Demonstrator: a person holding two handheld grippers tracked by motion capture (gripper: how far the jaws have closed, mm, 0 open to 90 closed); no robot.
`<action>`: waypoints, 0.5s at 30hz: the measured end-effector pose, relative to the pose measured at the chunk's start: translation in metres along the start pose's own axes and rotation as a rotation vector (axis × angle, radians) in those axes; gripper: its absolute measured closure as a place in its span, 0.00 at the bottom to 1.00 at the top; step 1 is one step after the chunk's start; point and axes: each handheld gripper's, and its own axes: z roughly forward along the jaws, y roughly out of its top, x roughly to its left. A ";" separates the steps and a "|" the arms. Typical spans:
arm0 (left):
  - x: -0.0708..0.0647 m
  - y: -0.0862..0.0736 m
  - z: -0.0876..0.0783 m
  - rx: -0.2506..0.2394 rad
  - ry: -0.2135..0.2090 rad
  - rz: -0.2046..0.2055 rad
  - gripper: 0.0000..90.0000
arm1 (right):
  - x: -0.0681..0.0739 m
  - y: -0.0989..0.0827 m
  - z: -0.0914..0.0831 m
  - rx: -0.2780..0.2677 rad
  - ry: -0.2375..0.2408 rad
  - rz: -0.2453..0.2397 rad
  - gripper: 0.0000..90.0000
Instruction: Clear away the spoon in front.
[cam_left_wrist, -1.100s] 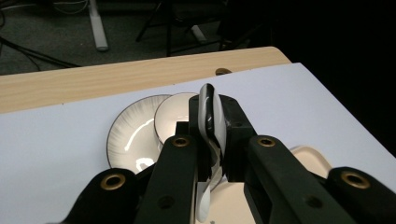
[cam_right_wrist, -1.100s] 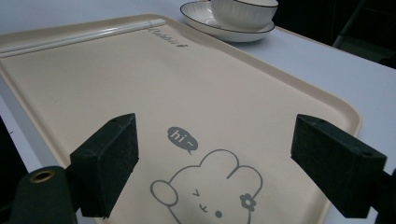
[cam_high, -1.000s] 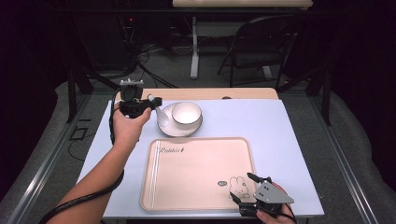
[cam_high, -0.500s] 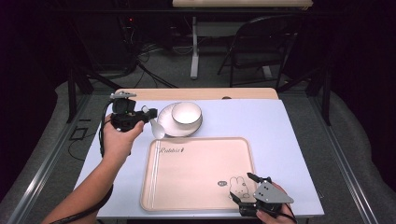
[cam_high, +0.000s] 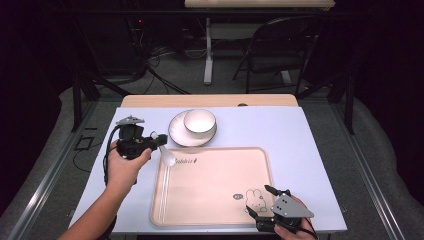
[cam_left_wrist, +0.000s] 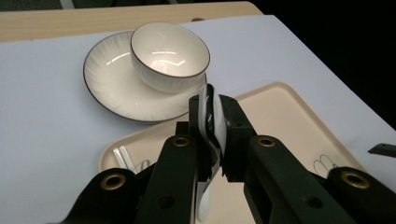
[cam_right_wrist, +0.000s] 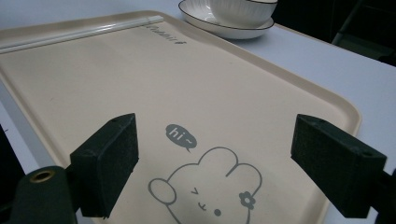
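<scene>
Clearly, the left tool (cam_high: 159, 142) has its jaws clamped on a white spoon (cam_high: 166, 156), gripping it by the handle; in the left gripper view the spoon (cam_left_wrist: 209, 122) stands on edge between the two black pads, pinched tight. Seen from the high view, the spoon's bowl hangs over the tray's (cam_high: 215, 200) corner at about 10 o'clock of the tray, and the left hand (cam_high: 125, 165) sits at 9 o'clock of it, on the pale blue worktop (cam_high: 310, 145). A white bowl (cam_high: 199, 121) rests on a saucer (cam_high: 176, 134) at 12 o'clock of the tray, just beyond its far rim; the spoon is near the saucer but apart from it. Two white chopsticks (cam_high: 162, 195) lie along the tray's left edge, inside the rim. The right tool (cam_high: 262, 202) rests at the tray's 5 o'clock corner, its jaws wide apart with nothing between them, hovering over a printed rabbit (cam_right_wrist: 205, 191) and its "hi~" bubble.
</scene>
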 end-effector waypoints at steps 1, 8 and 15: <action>0.000 -0.003 0.001 0.009 -0.001 0.004 0.94 | 0.000 0.000 0.000 0.001 0.000 0.000 0.16; -0.002 -0.019 0.005 0.040 -0.018 0.010 0.94 | 0.000 0.000 0.000 0.006 -0.001 -0.001 0.16; -0.005 -0.032 0.006 0.058 -0.025 0.027 0.94 | 0.000 0.000 0.000 0.004 -0.001 -0.002 0.16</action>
